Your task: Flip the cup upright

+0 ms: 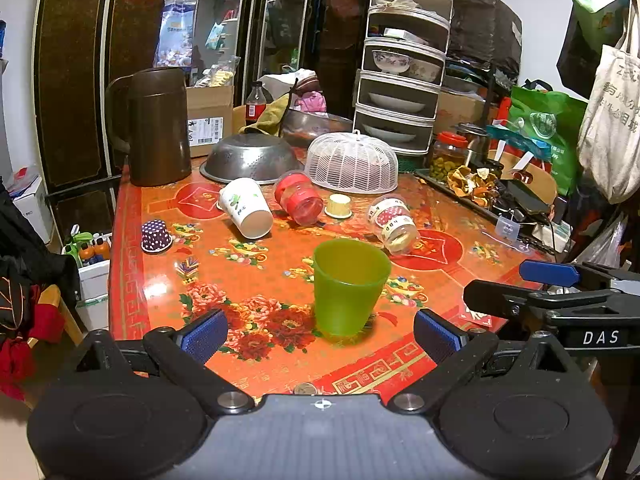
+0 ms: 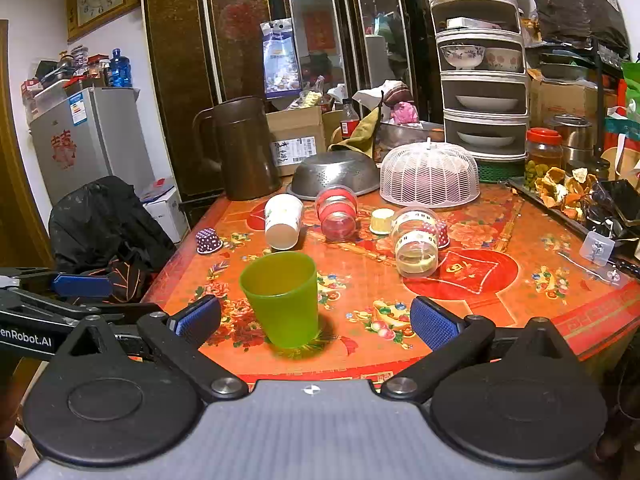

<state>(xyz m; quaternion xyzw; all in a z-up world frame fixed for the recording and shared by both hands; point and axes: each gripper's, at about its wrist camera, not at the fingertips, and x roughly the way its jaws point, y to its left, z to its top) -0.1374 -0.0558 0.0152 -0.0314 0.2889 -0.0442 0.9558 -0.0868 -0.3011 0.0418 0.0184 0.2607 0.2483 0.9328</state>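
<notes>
A green plastic cup (image 1: 349, 285) stands upright, mouth up, near the table's front edge; it also shows in the right wrist view (image 2: 283, 297). My left gripper (image 1: 320, 334) is open and empty, just short of the cup. My right gripper (image 2: 316, 322) is open and empty, with the cup slightly left of its centre. A white paper cup (image 1: 245, 207) lies on its side farther back, as do a red-lidded jar (image 1: 299, 197) and a clear labelled cup (image 1: 394, 222).
The red floral table (image 1: 256, 280) carries a brown jug (image 1: 158, 126), a steel colander (image 1: 250, 158), a white mesh food cover (image 1: 353, 162), a purple dotted cupcake liner (image 1: 155, 235) and a yellow one (image 1: 339, 205). A cluttered tray (image 1: 480, 184) lines the right edge.
</notes>
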